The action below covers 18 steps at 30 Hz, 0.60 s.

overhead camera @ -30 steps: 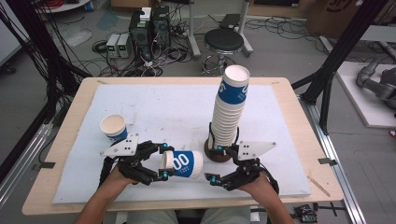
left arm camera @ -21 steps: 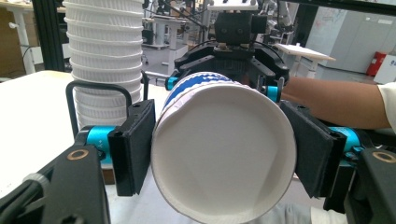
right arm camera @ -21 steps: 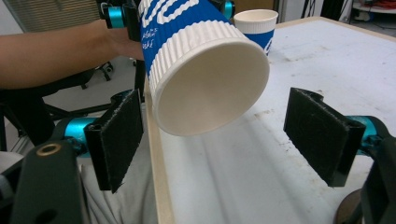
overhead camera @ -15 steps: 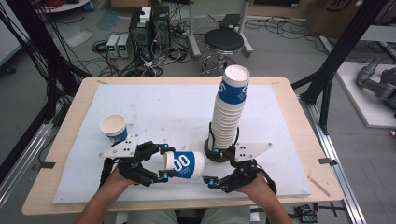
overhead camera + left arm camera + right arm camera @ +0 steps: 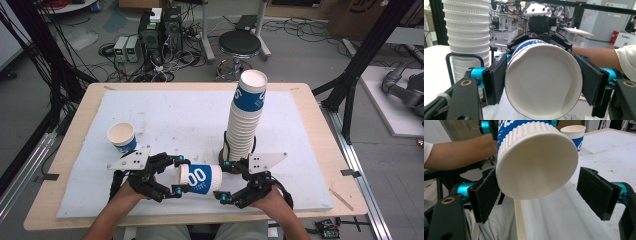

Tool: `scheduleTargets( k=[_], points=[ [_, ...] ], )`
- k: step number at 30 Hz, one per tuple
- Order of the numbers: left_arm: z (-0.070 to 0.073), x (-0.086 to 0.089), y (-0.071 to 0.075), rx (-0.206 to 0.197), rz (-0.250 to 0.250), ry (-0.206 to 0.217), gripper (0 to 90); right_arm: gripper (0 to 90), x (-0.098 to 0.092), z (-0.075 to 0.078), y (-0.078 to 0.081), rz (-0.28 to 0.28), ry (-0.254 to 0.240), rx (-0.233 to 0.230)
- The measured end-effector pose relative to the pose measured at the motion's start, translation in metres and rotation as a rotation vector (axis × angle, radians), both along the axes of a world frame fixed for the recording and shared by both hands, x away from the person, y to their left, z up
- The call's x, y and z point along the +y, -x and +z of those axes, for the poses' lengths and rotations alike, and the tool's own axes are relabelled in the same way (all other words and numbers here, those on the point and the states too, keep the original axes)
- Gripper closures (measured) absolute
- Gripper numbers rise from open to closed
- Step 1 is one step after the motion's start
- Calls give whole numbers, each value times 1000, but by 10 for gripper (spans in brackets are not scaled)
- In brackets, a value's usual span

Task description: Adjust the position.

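We read white figures "00" on the blue band of the paper cup (image 5: 200,179) lying on its side near the table's front edge, in the high view. The top cup of the tall cup stack (image 5: 246,117) carries a white mark on its blue band, too partial to read. The red sign (image 5: 625,37) at far right in the left gripper view is illegible.

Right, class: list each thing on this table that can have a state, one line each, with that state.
Held cup: lying sideways, gripped.
Left gripper: shut on held cup.
Right gripper: open, jaws just widened, pads off the cup.
Cup stack: upright, tall.
Single cup: upright, mouth up.
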<state>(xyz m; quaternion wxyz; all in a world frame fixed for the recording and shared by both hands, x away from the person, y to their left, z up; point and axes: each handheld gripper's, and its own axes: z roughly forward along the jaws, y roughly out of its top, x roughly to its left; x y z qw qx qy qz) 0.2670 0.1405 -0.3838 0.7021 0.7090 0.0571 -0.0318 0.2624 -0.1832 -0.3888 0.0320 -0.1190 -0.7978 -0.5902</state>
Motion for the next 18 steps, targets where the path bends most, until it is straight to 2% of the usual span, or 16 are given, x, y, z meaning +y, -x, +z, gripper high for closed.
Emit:
scheduleTargets(
  k=[5, 7, 13, 16, 18],
  points=[
    [-1, -2, 1, 0, -13, 15, 303, 191, 1, -1, -1, 25, -34, 19],
    [-1, -3, 1, -5, -17, 17, 304, 191, 1, -1, 0, 28, -32, 25],
    [-1, -3, 1, -13, -17, 24, 310, 239, 0, 0, 1, 41, -36, -8],
    [-2, -3, 2, -19, -9, 6, 314, 271, -3, 1, 0, 34, -40, -32],
    [-3, -4, 2, -20, -6, -5, 314, 286, -4, 2, 1, 33, -30, -23]
  ],
)
